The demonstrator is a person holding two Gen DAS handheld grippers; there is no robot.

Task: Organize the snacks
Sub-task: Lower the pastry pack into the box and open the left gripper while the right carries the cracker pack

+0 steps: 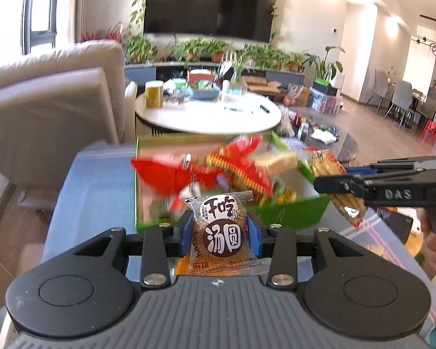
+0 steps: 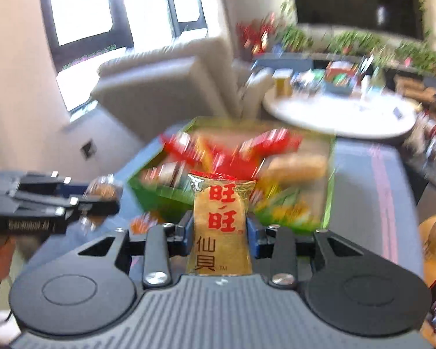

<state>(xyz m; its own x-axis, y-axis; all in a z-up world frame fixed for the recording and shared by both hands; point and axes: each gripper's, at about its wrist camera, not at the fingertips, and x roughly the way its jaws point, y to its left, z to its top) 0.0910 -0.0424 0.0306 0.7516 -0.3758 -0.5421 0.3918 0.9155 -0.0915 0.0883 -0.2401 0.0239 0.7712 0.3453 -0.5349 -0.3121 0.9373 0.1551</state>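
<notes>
We grip a mochi packet (image 1: 222, 229) in our left gripper (image 1: 222, 231) and a rice cracker pack (image 2: 221, 226) in our right gripper (image 2: 221, 229), both short of the green box (image 1: 290, 212), seemingly already half-filled.

The left claw (image 1: 221, 234) is closed on a clear-wrapped mochi snack (image 1: 222, 229), its blue pads (image 1: 188, 234) pressing both sides of the packet. Directly beyond it, a green box (image 1: 287, 213) sits on a blue-covered desk (image 1: 87, 192) and contains red packets (image 1: 171, 173) and a tan packet (image 1: 276, 161); blur hides further detail. At right, the right claw (image 1: 328, 184) grips a yellow cracker packet (image 1: 328, 165) above the box's right edge
</notes>
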